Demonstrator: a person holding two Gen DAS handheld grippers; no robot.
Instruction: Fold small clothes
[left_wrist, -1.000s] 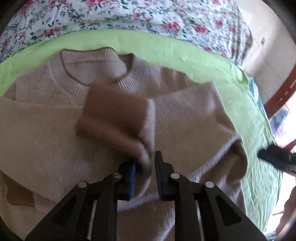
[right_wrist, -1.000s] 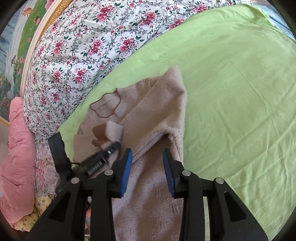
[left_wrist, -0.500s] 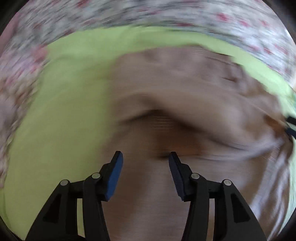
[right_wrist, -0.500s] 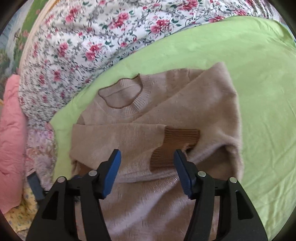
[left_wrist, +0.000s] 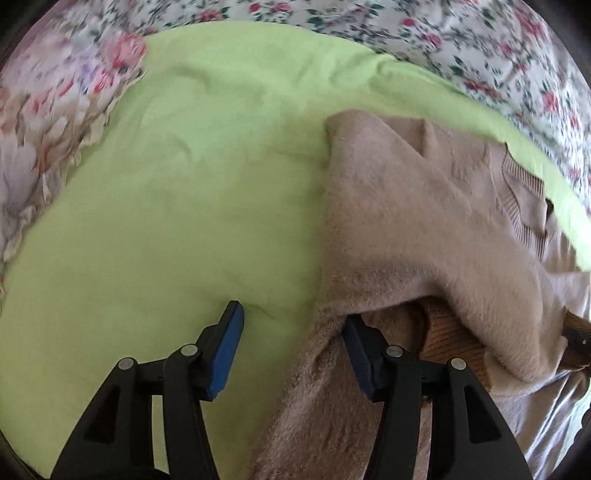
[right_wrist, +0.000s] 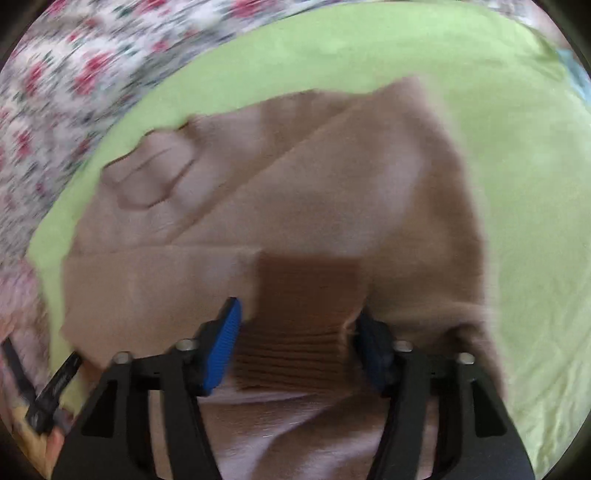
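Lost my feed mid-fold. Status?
Left gripper open at sweater edge. Right gripper open over brown cuff. Sleeves folded across. Nothing blocking.

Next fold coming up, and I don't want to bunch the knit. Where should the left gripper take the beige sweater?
Probably the sweater's side edge, just ahead of the open left gripper. It runs straight along the green sheet, so come in from the sheet side, low, and pinch the edge.

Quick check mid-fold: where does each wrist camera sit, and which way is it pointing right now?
Left wrist: on the left tool, looking forward along its open fingers at the green sheet and the beige sweater edge.
Right wrist: on the right tool, open, facing the sweater's brown cuff.
Shared: the sweater, the sheet, the floral bedding.
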